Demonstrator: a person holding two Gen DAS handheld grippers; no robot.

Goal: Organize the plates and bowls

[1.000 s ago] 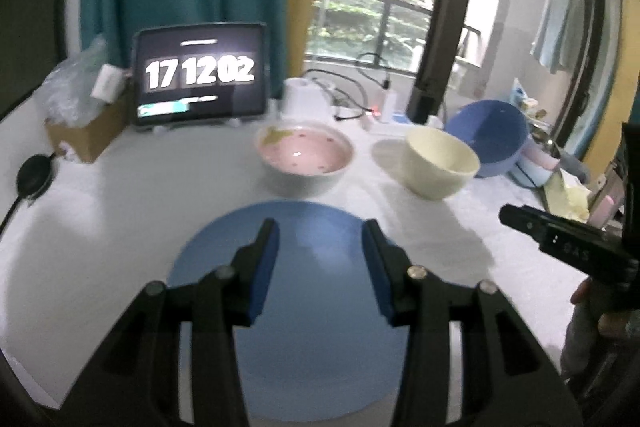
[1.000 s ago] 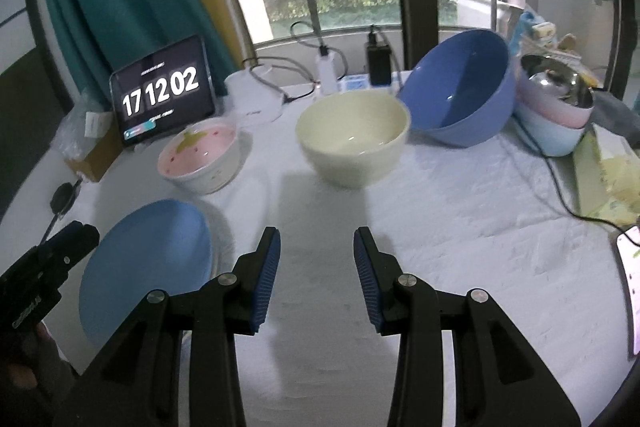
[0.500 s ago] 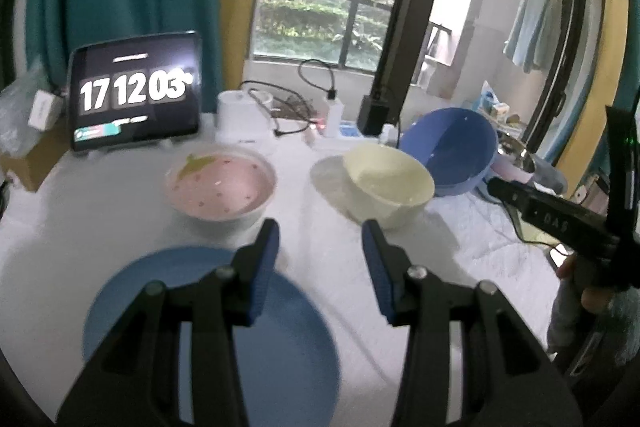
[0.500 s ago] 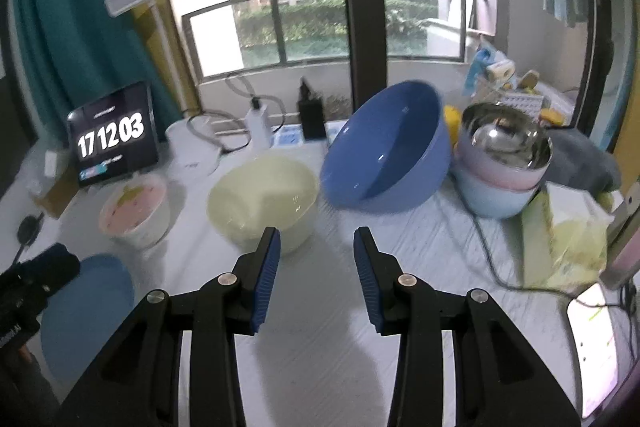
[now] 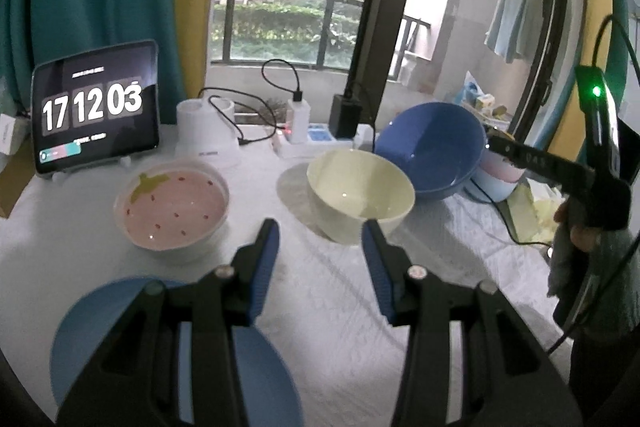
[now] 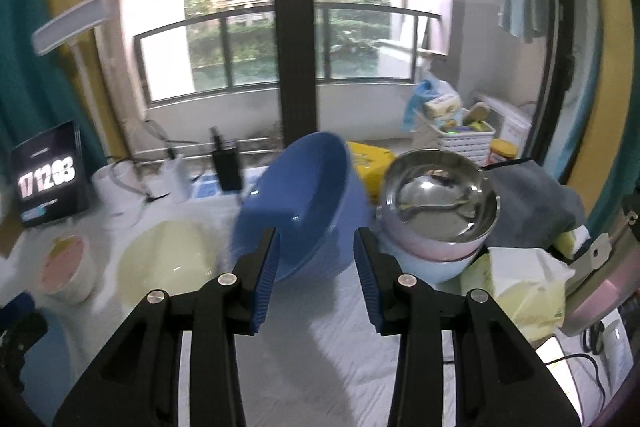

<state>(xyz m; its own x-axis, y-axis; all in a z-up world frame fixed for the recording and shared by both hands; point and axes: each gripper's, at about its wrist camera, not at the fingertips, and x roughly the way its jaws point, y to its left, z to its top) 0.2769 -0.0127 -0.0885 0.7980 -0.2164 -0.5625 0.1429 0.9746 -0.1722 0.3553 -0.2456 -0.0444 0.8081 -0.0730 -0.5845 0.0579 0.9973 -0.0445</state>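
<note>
Now both grippers swing right: the left gripper [image 5: 320, 259] leaves the blue plate [image 5: 100, 323], jaws apart and empty. Meanwhile the right gripper [image 6: 315, 267], jaws apart too, lines up on the blue bowl [image 6: 304, 195], likely the first pick.

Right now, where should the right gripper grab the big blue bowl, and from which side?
Grip the rim of the big blue bowl, probably its raised upper edge, coming from the front. The bowl sits tilted, mouth toward the cream bowl, its far side against the steel-topped bowl stack, so that edge is exposed. The right gripper is open and empty, already facing it.
</note>
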